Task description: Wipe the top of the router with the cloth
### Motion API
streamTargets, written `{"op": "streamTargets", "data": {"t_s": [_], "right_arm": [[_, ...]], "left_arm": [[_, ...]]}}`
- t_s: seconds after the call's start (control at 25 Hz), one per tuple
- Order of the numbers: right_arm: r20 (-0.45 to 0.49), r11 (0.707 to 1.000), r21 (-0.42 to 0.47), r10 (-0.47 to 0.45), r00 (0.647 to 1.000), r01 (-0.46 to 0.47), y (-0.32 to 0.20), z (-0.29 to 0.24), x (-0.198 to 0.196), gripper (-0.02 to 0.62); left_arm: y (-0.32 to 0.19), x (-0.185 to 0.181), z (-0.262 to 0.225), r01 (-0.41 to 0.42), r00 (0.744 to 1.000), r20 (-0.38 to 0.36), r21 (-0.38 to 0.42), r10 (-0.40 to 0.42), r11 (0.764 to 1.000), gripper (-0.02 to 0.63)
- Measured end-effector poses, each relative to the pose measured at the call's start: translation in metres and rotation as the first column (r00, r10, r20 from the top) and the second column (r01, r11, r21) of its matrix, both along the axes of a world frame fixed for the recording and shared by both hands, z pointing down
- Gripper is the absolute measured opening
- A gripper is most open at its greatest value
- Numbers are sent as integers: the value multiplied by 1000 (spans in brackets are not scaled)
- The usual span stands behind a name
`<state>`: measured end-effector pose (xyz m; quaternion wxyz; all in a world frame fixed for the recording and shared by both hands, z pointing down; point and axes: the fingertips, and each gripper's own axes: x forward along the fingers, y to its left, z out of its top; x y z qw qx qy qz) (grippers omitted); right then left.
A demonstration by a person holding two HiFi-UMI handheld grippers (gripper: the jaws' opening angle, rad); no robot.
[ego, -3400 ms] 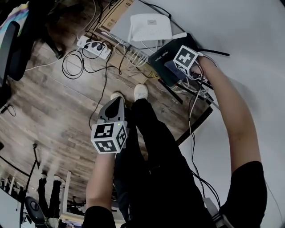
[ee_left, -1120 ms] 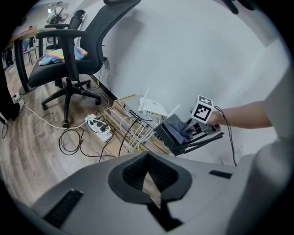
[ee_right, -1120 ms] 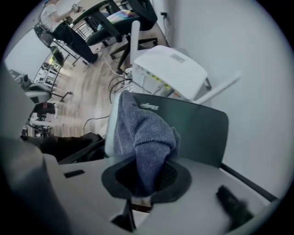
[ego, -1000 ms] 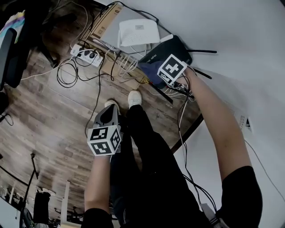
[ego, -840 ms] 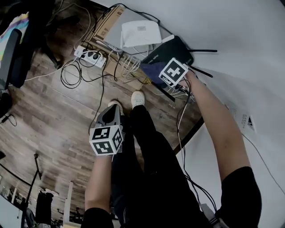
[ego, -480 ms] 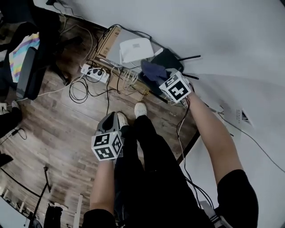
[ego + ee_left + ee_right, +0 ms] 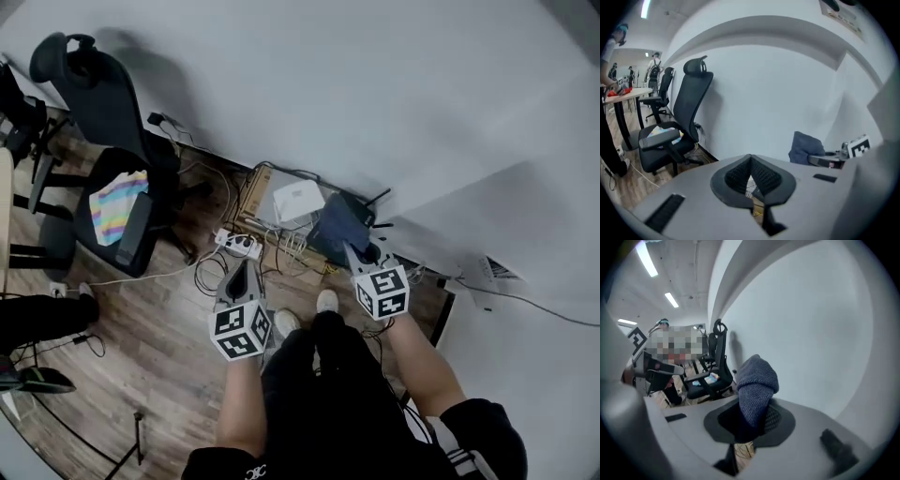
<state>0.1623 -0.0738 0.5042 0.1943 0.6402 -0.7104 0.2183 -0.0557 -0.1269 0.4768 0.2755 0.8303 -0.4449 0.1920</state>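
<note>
The black router [image 7: 362,216] with thin antennas lies on the floor by the wall, next to a white router [image 7: 298,200]. A dark blue cloth [image 7: 757,380] stands up between the jaws of my right gripper [image 7: 751,417], which is shut on it. In the head view the right gripper [image 7: 356,258] hangs in front of the router, above the floor, and the cloth [image 7: 332,234] overlaps it. The left gripper view also catches the cloth [image 7: 806,147], raised against the wall. My left gripper [image 7: 750,158] is shut with nothing in it; in the head view the left gripper [image 7: 246,270] is over the floor cables.
A black office chair [image 7: 103,103] with a striped cloth on its seat stands to the left. A power strip [image 7: 239,246], loose cables and a cardboard box [image 7: 255,192] lie around the routers. The person's shoes [image 7: 326,302] are just short of them. Another person's legs [image 7: 37,314] are at far left.
The right gripper has lifted the cloth off the router's top and drawn back toward the person. The head camera has risen and now takes in the wall and chair.
</note>
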Motion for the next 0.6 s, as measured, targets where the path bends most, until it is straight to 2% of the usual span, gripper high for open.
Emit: {"op": "streamTargets", "data": {"t_s": [0.12, 0.24, 0.44, 0.6], "right_arm": [[43, 991, 108, 75, 996, -79, 13, -66, -4, 58], [86, 963, 229, 124, 988, -141, 19, -131, -7, 58], [76, 886, 443, 115, 991, -136, 16, -237, -21, 58], [74, 829, 548, 85, 994, -112, 20, -298, -32, 58]], "left_arm": [[-8, 5, -60, -16, 1000, -8, 67, 16, 998, 3], [-10, 10, -114, -42, 999, 27, 148, 38, 988, 3], [-7, 18, -198, -66, 997, -8, 256, 70, 964, 3], [1, 19, -256, -79, 996, -11, 372, 90, 925, 5]]}}
